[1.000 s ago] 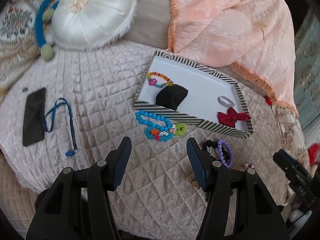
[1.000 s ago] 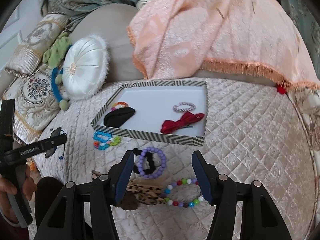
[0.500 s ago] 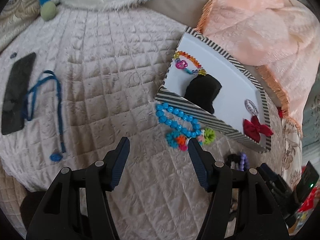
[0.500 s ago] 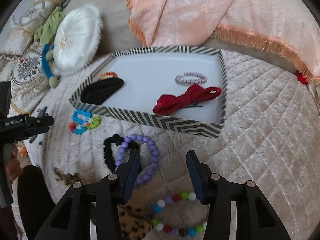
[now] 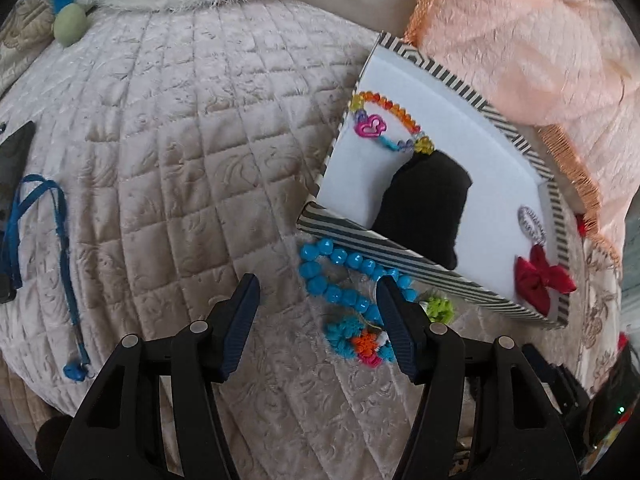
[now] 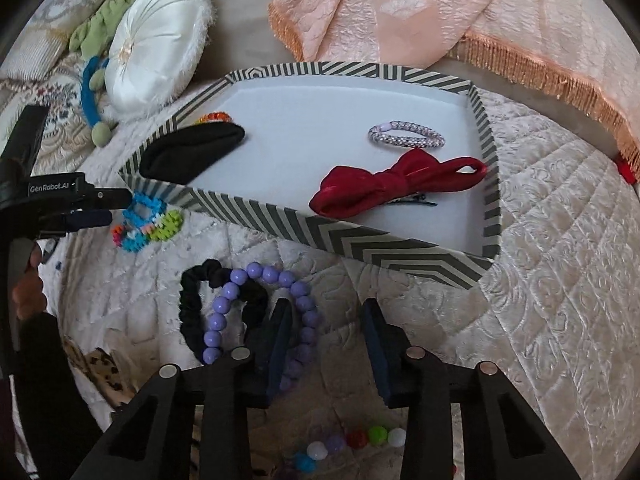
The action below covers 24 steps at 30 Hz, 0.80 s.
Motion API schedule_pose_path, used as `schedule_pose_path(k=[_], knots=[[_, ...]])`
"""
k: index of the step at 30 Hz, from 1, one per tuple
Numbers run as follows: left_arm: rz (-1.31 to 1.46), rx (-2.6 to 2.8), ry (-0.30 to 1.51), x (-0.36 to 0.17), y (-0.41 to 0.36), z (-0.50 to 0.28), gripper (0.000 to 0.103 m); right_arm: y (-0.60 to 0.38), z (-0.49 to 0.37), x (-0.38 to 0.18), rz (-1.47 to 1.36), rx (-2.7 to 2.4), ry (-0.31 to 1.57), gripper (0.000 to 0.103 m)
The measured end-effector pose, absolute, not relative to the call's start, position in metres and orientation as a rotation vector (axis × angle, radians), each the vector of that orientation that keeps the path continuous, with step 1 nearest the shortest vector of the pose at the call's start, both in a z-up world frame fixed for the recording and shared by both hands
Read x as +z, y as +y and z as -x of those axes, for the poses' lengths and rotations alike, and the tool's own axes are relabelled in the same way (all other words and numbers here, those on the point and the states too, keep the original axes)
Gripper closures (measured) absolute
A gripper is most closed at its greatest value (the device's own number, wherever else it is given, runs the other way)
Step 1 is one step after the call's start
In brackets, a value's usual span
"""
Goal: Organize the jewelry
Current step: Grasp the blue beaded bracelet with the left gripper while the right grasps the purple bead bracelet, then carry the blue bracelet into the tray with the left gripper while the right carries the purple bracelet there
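A striped tray (image 5: 404, 254) (image 6: 360, 240) lies on the quilted bed and holds a rainbow bracelet (image 5: 384, 120), a black pouch (image 5: 424, 208) (image 6: 192, 152), a silver band (image 6: 406, 136) and a red bow (image 6: 396, 188) (image 5: 542, 276). A blue bead bracelet (image 5: 332, 276) and a pom-pom bracelet (image 5: 360, 336) (image 6: 148, 224) lie in front of the tray. My left gripper (image 5: 318, 304) is open just above them. My right gripper (image 6: 326, 322) is open over a purple bead bracelet (image 6: 224, 312) and a black scrunchie (image 6: 192, 304). A multicolour bead bracelet (image 6: 348, 442) lies below it.
A white round cushion (image 6: 156, 52) and a peach fringed blanket (image 6: 420, 4) sit behind the tray. A blue lanyard (image 5: 60, 248) and a dark phone (image 5: 12, 160) lie at the left. A leopard-print item (image 6: 104, 372) lies at the lower left.
Both grippers have moved forward and down: the left closer to the blue bead and pom-pom bracelets, the right closer to the purple bracelet. Both stay open.
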<state>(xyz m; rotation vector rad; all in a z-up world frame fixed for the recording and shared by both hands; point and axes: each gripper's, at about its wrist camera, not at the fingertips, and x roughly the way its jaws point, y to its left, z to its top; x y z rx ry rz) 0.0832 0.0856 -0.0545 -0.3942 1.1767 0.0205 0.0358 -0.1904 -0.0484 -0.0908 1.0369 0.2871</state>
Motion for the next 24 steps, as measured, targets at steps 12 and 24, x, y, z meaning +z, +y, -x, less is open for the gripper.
schedule_pose_path(k=[12,24], knots=[[0.386,-0.007,1.126,-0.040,0.088,-0.082,0.095,-0.196,-0.023,-0.011,0.025,0.326,0.932,0.095],[0.298,-0.145,0.958,0.062,0.063,-0.059,0.095,-0.204,-0.006,0.064,-0.013,0.354,0.794,0.095]])
